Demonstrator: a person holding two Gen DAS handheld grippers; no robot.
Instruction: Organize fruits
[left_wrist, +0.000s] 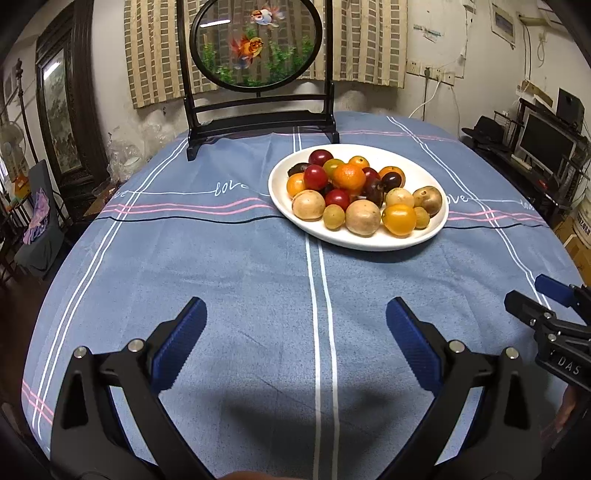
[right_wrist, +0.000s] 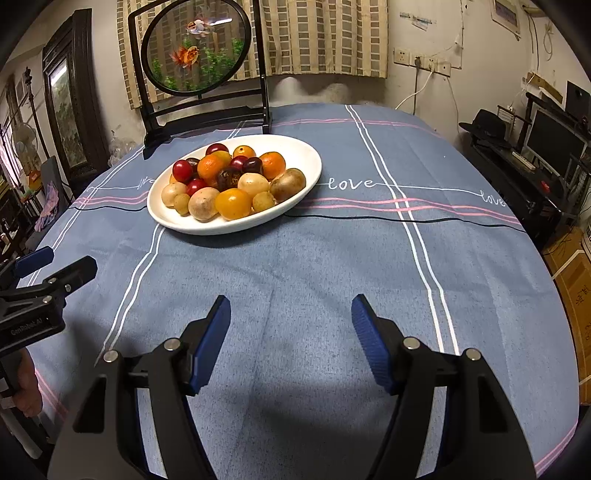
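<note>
Left wrist view: the left gripper (left_wrist: 295, 317) is seen low over the counter (left_wrist: 221, 277), which is covered by a blue cloth with white and pink stripes; its blue-padded fingers (left_wrist: 181, 343) are spread wide, and only bare cloth is seen between them. A white oval plate (left_wrist: 373, 242) is set on the cloth ahead and slightly to the right, well apart from the fingertips, and a heap of fruits (left_wrist: 354, 192) is piled on it: red, orange, yellow, dark purple and pale brown ones. Behind the plate a round goldfish screen (left_wrist: 255, 44) is held upright in a black stand. At the right edge the right gripper (left_wrist: 546, 295) is partly caught. From the right wrist view, the right gripper (right_wrist: 291, 314) is shown with its fingers (right_wrist: 373, 343) parted and nothing held, the plate (right_wrist: 236, 227) lying ahead to the left.
</note>
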